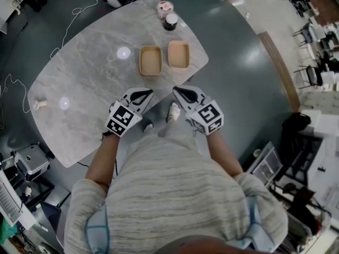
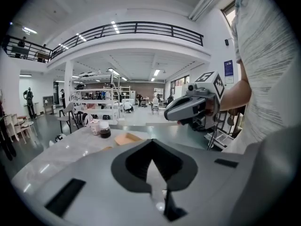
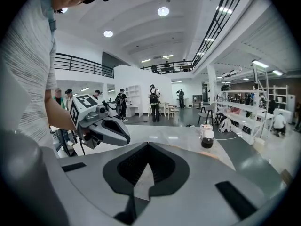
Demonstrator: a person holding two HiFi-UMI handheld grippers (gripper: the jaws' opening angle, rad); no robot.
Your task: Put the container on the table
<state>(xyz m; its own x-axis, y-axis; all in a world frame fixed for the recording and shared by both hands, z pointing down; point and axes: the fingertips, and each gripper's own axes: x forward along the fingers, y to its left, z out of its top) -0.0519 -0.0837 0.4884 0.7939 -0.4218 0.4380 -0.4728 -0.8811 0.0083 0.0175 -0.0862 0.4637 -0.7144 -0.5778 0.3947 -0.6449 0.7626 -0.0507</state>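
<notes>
Two shallow tan containers (image 1: 151, 60) (image 1: 179, 54) lie side by side on the grey marble table (image 1: 85, 62), towards its right end. My left gripper (image 1: 142, 93) and right gripper (image 1: 177, 90) hover at the table's near edge, just short of the containers, with their tips pointing at them. Both are shut, with nothing held between the jaws. In the left gripper view one tan container (image 2: 126, 138) shows beyond the jaws, and the right gripper (image 2: 188, 108) hangs at the right. The right gripper view has the left gripper (image 3: 110, 131) at its left.
A pink-lidded jar (image 1: 164, 8) and a dark jar (image 1: 170, 21) stand at the table's far edge behind the containers. A small white object (image 1: 38, 104) lies at the table's left end. Cables trail on the floor to the left, and boxes and equipment stand at the lower left.
</notes>
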